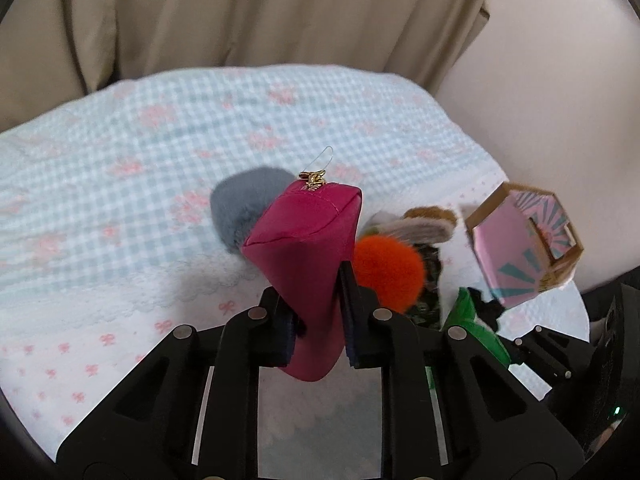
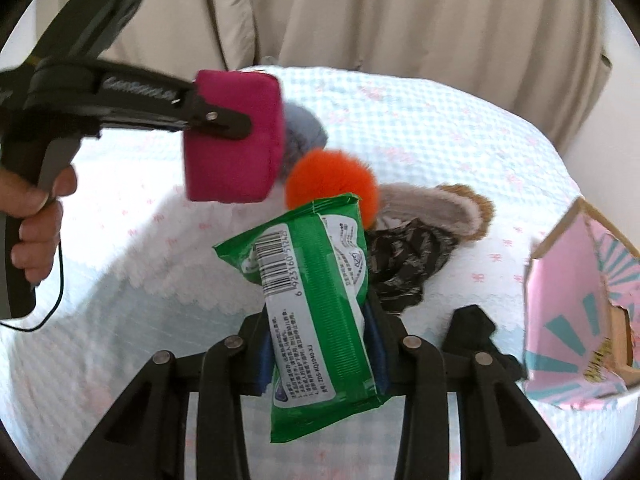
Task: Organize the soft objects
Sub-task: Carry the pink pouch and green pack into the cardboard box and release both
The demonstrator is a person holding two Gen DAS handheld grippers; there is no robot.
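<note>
Magenta fabric zip pouch [image 1: 308, 248] with a gold zipper pull sits pinched between the jaws of the left gripper [image 1: 318, 320], lifted clear above the blue-and-white checked quilt [image 1: 140, 152]. Green plastic wipes packet [image 2: 316, 300] is clamped in the jaws of the right gripper [image 2: 320, 344], also held off the bed. Below them on the quilt lie a fluffy orange pompom [image 2: 332, 180], a grey fluffy ball [image 1: 240, 208] just behind it, a beige plush slipper [image 2: 436, 208] and a dark patterned cloth [image 2: 404, 264]. To the right stands a pink hexagonal cardboard box [image 2: 576, 312], tilted open. Beige curtains [image 1: 260, 12] hang behind.
</note>
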